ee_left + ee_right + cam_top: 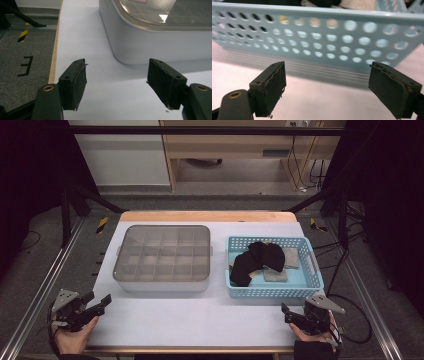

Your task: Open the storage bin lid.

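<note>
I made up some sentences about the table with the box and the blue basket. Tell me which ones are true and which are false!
1. The blue basket has dark cloths in it. True.
2. The left gripper is holding a cloth. False: its jaws are open with nothing between them, above the white table.
3. The divided box has its clear lid on. True.
4. The basket sits to the left of the box. False: in the high view it sits to the right of it.
5. The right gripper is inside the basket. False: it is in front of the basket, open and empty.
</note>
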`<action>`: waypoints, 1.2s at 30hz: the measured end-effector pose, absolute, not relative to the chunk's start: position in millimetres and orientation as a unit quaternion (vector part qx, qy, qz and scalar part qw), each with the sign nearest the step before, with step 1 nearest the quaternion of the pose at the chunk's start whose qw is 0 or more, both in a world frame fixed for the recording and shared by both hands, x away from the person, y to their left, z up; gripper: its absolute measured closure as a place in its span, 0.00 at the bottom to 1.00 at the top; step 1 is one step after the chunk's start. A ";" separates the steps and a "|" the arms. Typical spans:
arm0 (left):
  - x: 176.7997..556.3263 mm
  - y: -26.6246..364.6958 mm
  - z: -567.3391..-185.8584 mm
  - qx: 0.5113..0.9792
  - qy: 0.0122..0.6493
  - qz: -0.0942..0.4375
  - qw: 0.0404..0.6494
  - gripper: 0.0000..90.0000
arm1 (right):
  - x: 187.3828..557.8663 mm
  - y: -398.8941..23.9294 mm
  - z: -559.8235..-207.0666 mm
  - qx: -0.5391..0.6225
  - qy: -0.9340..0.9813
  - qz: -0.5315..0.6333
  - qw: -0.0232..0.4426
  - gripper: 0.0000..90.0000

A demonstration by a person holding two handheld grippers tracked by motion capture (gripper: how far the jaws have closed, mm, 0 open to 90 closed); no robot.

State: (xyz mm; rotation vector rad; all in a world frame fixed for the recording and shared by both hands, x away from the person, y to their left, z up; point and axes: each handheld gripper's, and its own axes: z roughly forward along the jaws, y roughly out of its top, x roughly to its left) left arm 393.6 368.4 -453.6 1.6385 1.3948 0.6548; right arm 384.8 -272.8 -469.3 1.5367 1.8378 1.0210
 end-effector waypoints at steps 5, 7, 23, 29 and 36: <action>390.2 367.7 -448.2 0.648 0.558 0.266 0.445 0.34 | 383.5 -268.8 -468.1 0.561 0.684 0.386 0.262 0.16; 389.5 366.7 -445.0 0.647 0.556 0.266 0.448 0.35 | 383.6 -265.9 -467.1 0.558 0.685 0.389 0.260 0.16; 383.4 362.2 -425.5 0.649 0.541 0.283 0.455 0.37 | 381.2 -238.2 -452.4 0.522 0.694 0.429 0.250 0.20; 382.5 362.1 -418.2 0.650 0.535 0.283 0.459 0.37 | 382.1 -233.9 -447.7 0.515 0.690 0.447 0.243 0.22; 383.5 362.6 -409.1 0.649 0.531 0.282 0.466 0.38 | 382.6 -225.9 -441.9 0.502 0.693 0.461 0.234 0.23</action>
